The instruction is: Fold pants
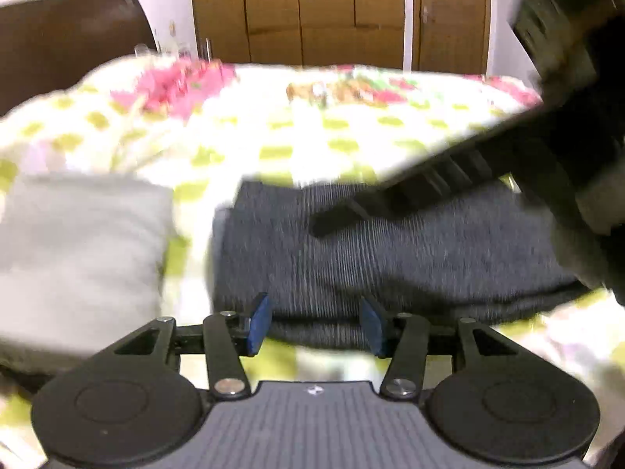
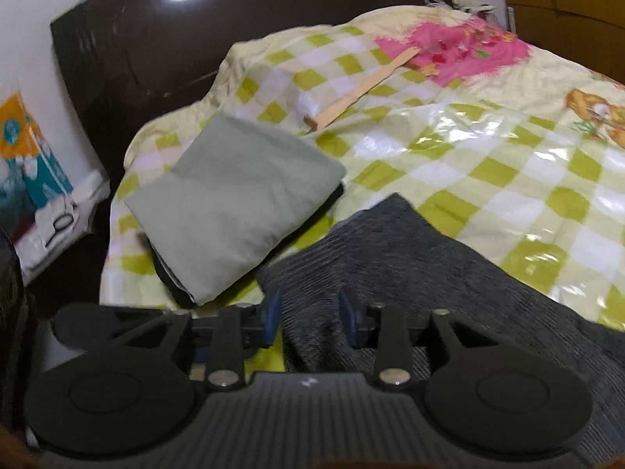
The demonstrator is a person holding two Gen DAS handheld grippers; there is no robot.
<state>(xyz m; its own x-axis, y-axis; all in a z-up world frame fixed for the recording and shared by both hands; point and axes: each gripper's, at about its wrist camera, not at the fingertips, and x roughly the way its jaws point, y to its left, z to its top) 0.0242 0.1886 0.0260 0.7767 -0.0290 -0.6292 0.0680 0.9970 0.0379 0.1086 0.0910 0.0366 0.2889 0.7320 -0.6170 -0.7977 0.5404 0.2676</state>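
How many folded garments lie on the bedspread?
2: grey-green pants near the dark headboard, dark grey pants beside them, nearer the claws. Another dark piece may lie under the grey-green one.

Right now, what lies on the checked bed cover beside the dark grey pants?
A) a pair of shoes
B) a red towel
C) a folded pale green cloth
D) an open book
C: a folded pale green cloth lies flat on the checked bed cover, apart from the dark grey pants; no towel, shoes or book show in either view.
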